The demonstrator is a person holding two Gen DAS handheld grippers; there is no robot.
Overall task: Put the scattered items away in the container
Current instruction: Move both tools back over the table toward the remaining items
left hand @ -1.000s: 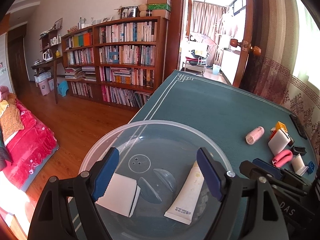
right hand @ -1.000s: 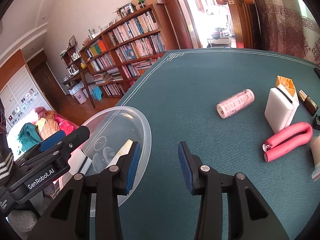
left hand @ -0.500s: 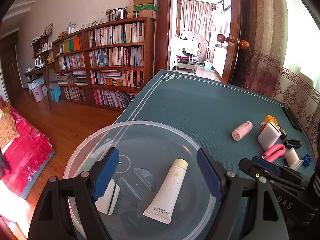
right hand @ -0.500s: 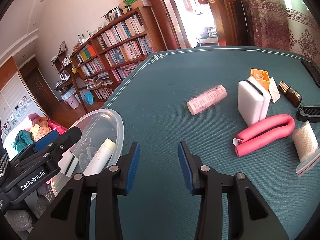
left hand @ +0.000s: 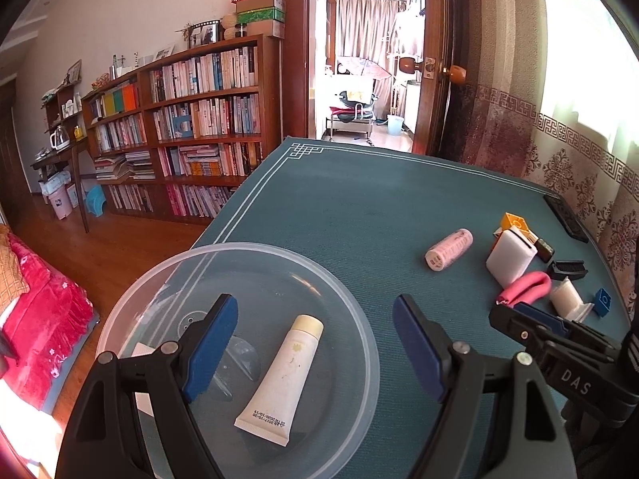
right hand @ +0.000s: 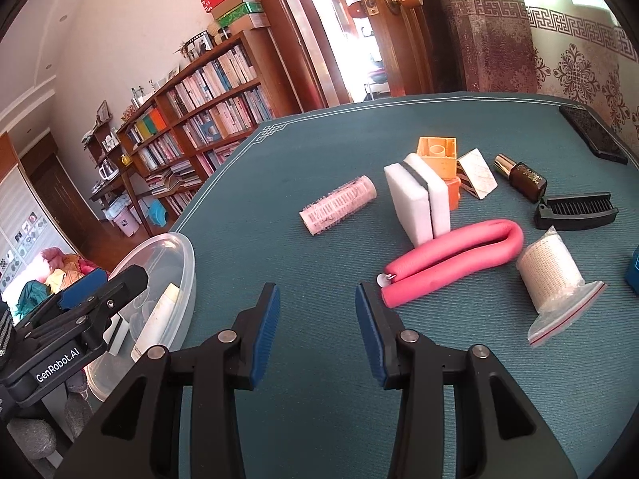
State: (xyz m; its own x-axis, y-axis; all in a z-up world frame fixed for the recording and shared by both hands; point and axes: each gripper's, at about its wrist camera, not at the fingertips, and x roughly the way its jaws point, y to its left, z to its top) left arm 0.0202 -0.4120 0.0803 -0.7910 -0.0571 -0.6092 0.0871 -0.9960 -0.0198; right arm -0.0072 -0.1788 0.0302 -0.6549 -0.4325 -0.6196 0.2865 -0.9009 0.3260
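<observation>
A clear plastic bowl (left hand: pixel 351 311) sits at the table's near left corner with a cream tube (left hand: pixel 285 375) and a white flat piece (left hand: pixel 139 353) inside. My left gripper (left hand: pixel 315 343) hovers open over the bowl, holding nothing. My right gripper (right hand: pixel 315 319) is open and empty above the green cloth, just left of a bent pink foam roller (right hand: pixel 451 259). Beyond that lie a pink hair roller (right hand: pixel 337 203), a white sponge block (right hand: pixel 417 199), an orange block (right hand: pixel 437 155), a bagged white roll (right hand: pixel 553 275), a black comb (right hand: pixel 575 209) and a brown bottle (right hand: pixel 521 177).
The table (left hand: pixel 359 203) is covered in green cloth; its left edge drops to a wood floor. A dark remote (right hand: pixel 593 133) lies at the far right edge, a blue block (left hand: pixel 602 301) near the right. A bookshelf (left hand: pixel 191 127) and an open doorway stand behind.
Both grippers have shifted right along the table: the bowl slid left in both views and the scattered items came closer to my right gripper. Both stayed open.
</observation>
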